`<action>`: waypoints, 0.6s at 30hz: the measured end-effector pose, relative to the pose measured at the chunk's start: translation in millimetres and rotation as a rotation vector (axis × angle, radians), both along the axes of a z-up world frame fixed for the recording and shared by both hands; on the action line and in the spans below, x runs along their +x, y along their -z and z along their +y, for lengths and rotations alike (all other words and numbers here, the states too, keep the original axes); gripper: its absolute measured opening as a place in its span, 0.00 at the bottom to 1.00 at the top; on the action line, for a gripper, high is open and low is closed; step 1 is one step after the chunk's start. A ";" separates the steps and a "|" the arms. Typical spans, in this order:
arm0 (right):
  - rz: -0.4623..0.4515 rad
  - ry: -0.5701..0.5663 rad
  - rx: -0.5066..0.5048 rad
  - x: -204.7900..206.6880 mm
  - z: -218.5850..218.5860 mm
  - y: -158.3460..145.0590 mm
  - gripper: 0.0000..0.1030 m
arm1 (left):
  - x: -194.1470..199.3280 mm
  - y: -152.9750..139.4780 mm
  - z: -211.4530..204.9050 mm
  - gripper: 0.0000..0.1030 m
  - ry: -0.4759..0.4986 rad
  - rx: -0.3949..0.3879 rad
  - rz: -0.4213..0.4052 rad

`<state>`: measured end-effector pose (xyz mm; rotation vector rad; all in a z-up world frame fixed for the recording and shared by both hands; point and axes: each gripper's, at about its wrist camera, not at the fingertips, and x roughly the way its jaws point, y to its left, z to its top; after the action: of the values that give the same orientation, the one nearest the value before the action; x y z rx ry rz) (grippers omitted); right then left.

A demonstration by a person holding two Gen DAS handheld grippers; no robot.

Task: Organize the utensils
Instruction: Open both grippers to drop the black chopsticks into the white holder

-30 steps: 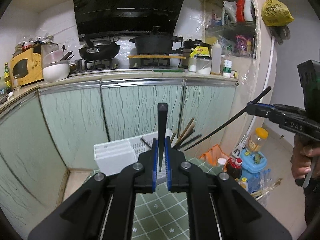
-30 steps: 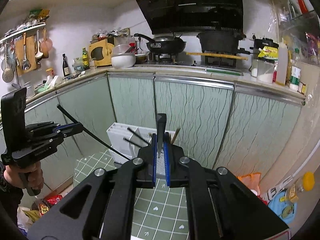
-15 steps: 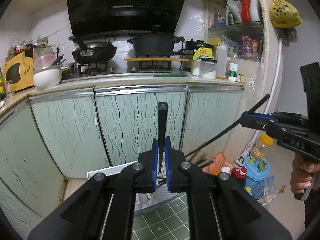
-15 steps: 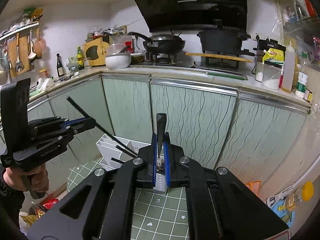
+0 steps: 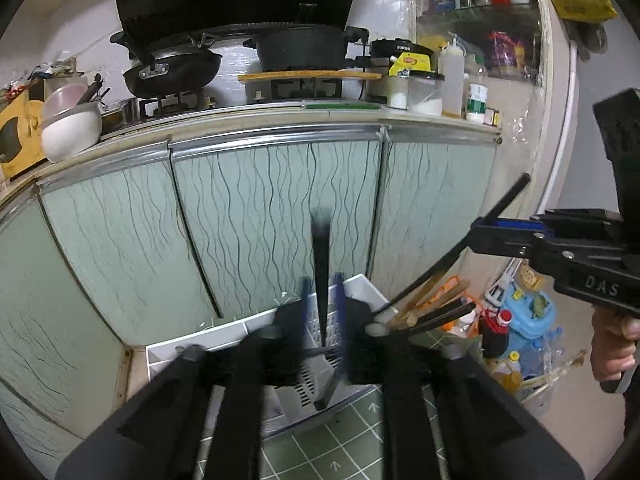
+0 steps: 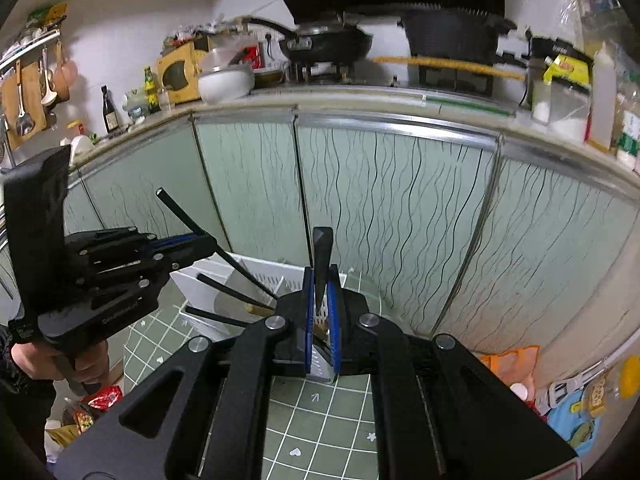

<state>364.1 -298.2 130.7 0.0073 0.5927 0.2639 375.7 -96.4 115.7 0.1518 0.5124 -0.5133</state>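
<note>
My left gripper (image 5: 322,312) stands over the white utensil rack (image 5: 224,330), jaws slightly parted around a black chopstick (image 5: 320,256); the view is motion-blurred. It also shows in the right wrist view (image 6: 200,240), where the black chopstick (image 6: 188,218) slants through its jaws down into the rack (image 6: 260,272). My right gripper (image 6: 322,320) is shut on another black chopstick (image 6: 322,256) above the rack. It also shows in the left wrist view (image 5: 480,232), with the chopstick (image 5: 508,196) slanting toward several wooden and black chopsticks (image 5: 436,308) in the rack's right part.
The rack stands on a green tiled mat (image 6: 320,432) before pale green cabinet doors (image 5: 272,220). Bottles and a blue container (image 5: 524,320) stand on the floor at right. An orange bag (image 6: 508,364) lies by the cabinets. The counter above holds pans, bowls and jars.
Both grippers have tipped down toward the rack, which now shows larger. The left jaws have parted slightly around their chopstick. The right gripper keeps its grip.
</note>
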 end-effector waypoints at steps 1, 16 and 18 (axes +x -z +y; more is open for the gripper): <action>0.003 -0.005 -0.002 2.2 -0.5 2.7 0.50 | -3.1 1.1 1.2 0.73 -0.025 0.013 -0.025; -0.118 0.031 -0.050 -45.0 -11.5 8.5 0.93 | -48.7 -5.8 30.0 0.96 -0.084 0.007 -0.093; -0.127 0.037 -0.067 -54.0 -8.9 11.1 0.93 | -56.7 -6.4 32.4 0.96 -0.090 0.010 -0.102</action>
<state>310.0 -307.1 119.6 -0.0629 0.4743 0.2072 319.0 -64.0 122.1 0.1628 0.4207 -0.4127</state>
